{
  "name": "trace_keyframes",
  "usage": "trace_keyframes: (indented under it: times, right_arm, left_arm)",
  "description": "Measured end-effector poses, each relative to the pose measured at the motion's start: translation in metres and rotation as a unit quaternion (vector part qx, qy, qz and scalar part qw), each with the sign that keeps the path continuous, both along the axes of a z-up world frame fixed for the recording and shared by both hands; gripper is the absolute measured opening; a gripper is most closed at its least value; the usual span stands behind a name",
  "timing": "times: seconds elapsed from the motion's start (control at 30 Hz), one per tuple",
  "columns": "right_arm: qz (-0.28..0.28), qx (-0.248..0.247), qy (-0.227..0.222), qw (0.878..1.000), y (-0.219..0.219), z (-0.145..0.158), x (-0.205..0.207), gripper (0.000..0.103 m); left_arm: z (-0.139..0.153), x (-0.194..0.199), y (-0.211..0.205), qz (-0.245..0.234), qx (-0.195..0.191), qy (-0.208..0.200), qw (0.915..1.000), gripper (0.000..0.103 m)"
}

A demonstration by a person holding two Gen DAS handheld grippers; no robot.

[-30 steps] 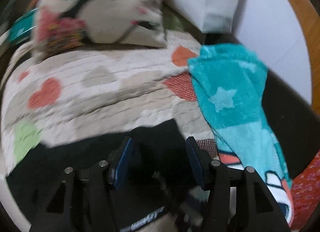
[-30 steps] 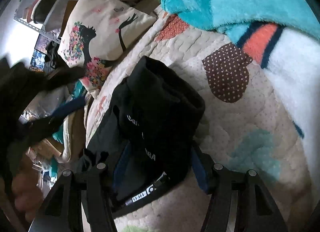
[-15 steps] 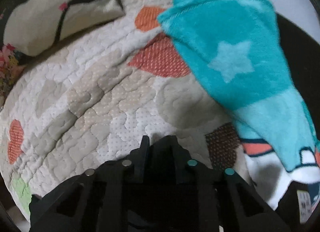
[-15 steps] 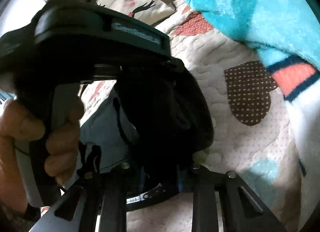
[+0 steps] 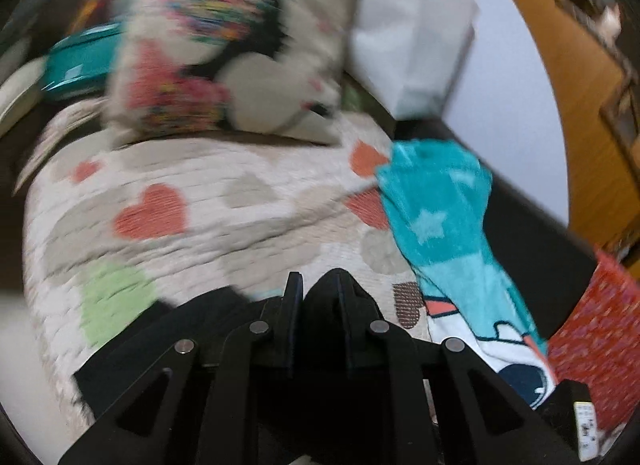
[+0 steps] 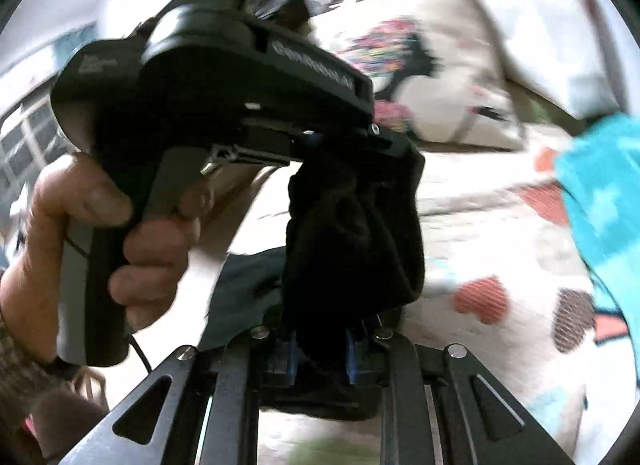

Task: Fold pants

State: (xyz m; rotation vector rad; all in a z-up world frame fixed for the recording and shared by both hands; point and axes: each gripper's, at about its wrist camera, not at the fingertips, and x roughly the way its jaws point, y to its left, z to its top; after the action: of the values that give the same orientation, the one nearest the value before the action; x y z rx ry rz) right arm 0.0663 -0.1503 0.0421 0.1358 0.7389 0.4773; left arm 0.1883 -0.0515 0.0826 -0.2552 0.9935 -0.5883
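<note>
I have both tools clamped on the black pants (image 6: pixel 352 233) and lifted off the bed, which I judge to be the start of the fold rather than its finish: no neat crease or flat stack shows anywhere. My right gripper (image 6: pixel 320 349), at the near edge of its own view, is closing on a thick wad of the dark cloth, the blue pads pressed into it from both sides. My left gripper (image 5: pixel 318 297) is drawn narrow with a hump of the same black fabric pinched between its fingers; in the right view it sits up and to the left, held in my left hand (image 6: pixel 112 233), with the pants hanging bunched from its tip down to the right tool. More of the garment trails low and to the left in both views, loose and unsmoothed, so laying it out, doubling it and flattening it all look to be still ahead. Below lies a quilt (image 5: pixel 224 225) patched with hearts. A printed pillow (image 5: pixel 224 65) rests at its far end, and a turquoise blanket (image 5: pixel 436 217) with stars spills along the right side, taking up room where the pants might be spread. A white bag (image 5: pixel 416 49) stands beyond the pillow, far right.
</note>
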Motion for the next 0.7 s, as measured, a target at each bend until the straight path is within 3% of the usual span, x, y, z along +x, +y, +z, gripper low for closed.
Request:
trace_keyframes:
  times: [0.13,0.3,0.47,0.57,0.7]
  right_arm:
    - [0.057,-0.055,-0.011,0.997,0.056,-0.007,0.000,0.019]
    - [0.101,-0.122,-0.007,0.987,0.111,-0.048,-0.005,0.019]
    - [0.117,-0.179,-0.021,0.977,0.136,-0.069,-0.011,0.026]
    - [0.127,-0.188,-0.031,0.974,0.142,-0.070,-0.019,0.040]
    - [0.142,-0.193,-0.030,0.970,0.151,-0.073,-0.025,0.047]
  left_arm:
    - [-0.021,-0.010,0.081,0.073,-0.051,0.016,0.9959,0.012]
    - [-0.070,-0.024,0.156,0.152,-0.091,0.056,0.9826,0.010]
    - [-0.107,-0.029,0.192,0.201,-0.112,0.098,0.9683,0.011]
    - [-0.114,-0.028,0.196,0.219,-0.114,0.114,0.9621,0.013]
    - [-0.123,-0.032,0.195,0.243,-0.081,0.139,0.9565,0.013]
